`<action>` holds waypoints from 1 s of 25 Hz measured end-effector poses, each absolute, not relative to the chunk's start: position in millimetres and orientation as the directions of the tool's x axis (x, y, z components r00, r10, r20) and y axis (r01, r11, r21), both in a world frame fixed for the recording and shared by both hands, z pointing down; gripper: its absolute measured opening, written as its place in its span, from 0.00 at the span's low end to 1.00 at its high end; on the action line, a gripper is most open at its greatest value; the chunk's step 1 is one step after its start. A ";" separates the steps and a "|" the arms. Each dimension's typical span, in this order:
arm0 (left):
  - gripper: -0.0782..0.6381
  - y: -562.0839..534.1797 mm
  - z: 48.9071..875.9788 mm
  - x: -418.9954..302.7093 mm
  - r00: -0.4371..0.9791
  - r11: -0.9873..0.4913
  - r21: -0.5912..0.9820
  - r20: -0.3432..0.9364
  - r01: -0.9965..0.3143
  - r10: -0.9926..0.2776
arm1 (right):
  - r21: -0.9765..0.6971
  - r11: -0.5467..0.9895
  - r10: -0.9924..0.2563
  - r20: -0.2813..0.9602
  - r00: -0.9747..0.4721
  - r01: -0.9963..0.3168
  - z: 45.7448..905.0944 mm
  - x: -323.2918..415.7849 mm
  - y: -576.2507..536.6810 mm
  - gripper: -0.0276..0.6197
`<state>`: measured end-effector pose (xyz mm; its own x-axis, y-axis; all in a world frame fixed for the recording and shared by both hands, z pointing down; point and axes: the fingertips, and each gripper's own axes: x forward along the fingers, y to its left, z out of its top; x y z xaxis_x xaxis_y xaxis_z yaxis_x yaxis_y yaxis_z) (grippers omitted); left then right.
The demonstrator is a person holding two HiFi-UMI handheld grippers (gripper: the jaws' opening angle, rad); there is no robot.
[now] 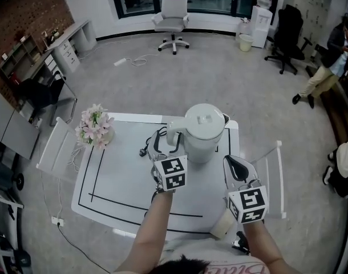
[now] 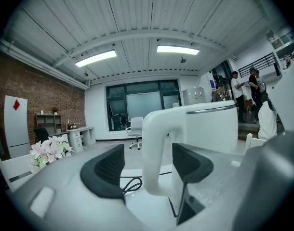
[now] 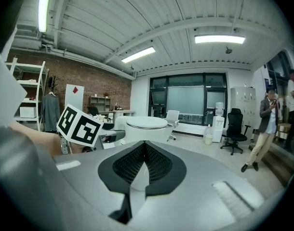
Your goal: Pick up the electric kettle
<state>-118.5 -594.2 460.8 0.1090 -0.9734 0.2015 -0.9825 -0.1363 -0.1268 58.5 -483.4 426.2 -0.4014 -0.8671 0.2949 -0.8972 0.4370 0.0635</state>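
A white table [image 1: 117,170] marked with black lines fills the middle of the room, and the electric kettle [image 1: 203,131] stands on its far right part, lid shut and handle [image 1: 173,131] turned to the left. A bunch of pink flowers [image 1: 95,125] sits at the far left corner, well apart from the kettle, and a black cord [image 1: 148,144] lies looped on the table just left of the handle. The left gripper [image 2: 147,165] is at the handle with its jaws spread wide. The white handle stands upright between the two dark pads, with a gap that seems to show on either side, though the wide-angle view makes it hard to be sure neither pad is touching. The right gripper [image 3: 144,153] hovers near the kettle's near right side, its jaws pressed together with nothing in them (the kettle's lid shows just beyond its tips). The grasp looks lined up but not yet made. To do it well, the left jaws should close squarely on the middle of the handle's straight part, with the pads flat against its sides. The lift should then go straight up so the body does not swing, and clear of the cord.
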 end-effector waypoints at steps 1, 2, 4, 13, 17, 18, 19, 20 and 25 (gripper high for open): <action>0.55 -599.2 462.1 -119.5 0.100 -0.128 -0.132 0.202 -0.983 -0.974 | 0.059 0.436 -0.865 0.302 -0.401 -0.898 428.5 59.1 -487.9 0.08; 0.53 -603.8 463.7 -120.4 0.092 -0.121 -0.136 0.203 -0.983 -0.975 | 0.055 0.436 -0.863 0.308 -0.400 -0.898 430.7 59.7 -491.9 0.08; 0.51 -612.1 467.3 -120.4 0.087 -0.117 -0.142 0.205 -0.983 -0.975 | 0.049 0.436 -0.860 0.317 -0.400 -0.899 434.4 61.1 -498.6 0.08; 0.43 -643.5 468.8 -119.3 0.083 -0.113 -0.159 0.185 -0.981 -0.979 | 0.034 0.438 -0.845 0.357 -0.399 -0.898 450.2 62.6 -513.7 0.08; 0.24 -645.6 469.2 -108.2 0.129 -0.162 -0.187 0.175 -0.969 -0.976 | 0.031 0.442 -0.838 0.369 -0.401 -0.896 455.3 60.4 -515.2 0.08; 0.24 -645.3 469.2 -107.3 0.132 -0.165 -0.186 0.175 -0.969 -0.976 | 0.032 0.443 -0.838 0.369 -0.402 -0.896 455.5 60.1 -515.2 0.08; 0.24 -644.9 469.3 -107.2 0.133 -0.165 -0.179 0.177 -0.970 -0.975 | 0.032 0.443 -0.838 0.369 -0.402 -0.896 455.4 59.9 -515.0 0.08; 0.24 -644.2 469.6 -107.4 0.133 -0.163 -0.171 0.177 -0.972 -0.975 | 0.032 0.443 -0.838 0.368 -0.402 -0.896 455.3 59.5 -514.5 0.08; 0.24 -641.4 471.6 -115.5 0.100 -0.121 -0.120 0.168 -0.985 -0.981 | 0.036 0.435 -0.846 0.357 -0.395 -0.900 453.0 57.7 -513.5 0.08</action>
<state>-115.5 -641.4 471.6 0.0999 -0.9808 0.1675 -0.9853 -0.1209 -0.1203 57.7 -513.5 453.0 -0.3951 -0.8465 0.3569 -0.8996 0.4351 0.0362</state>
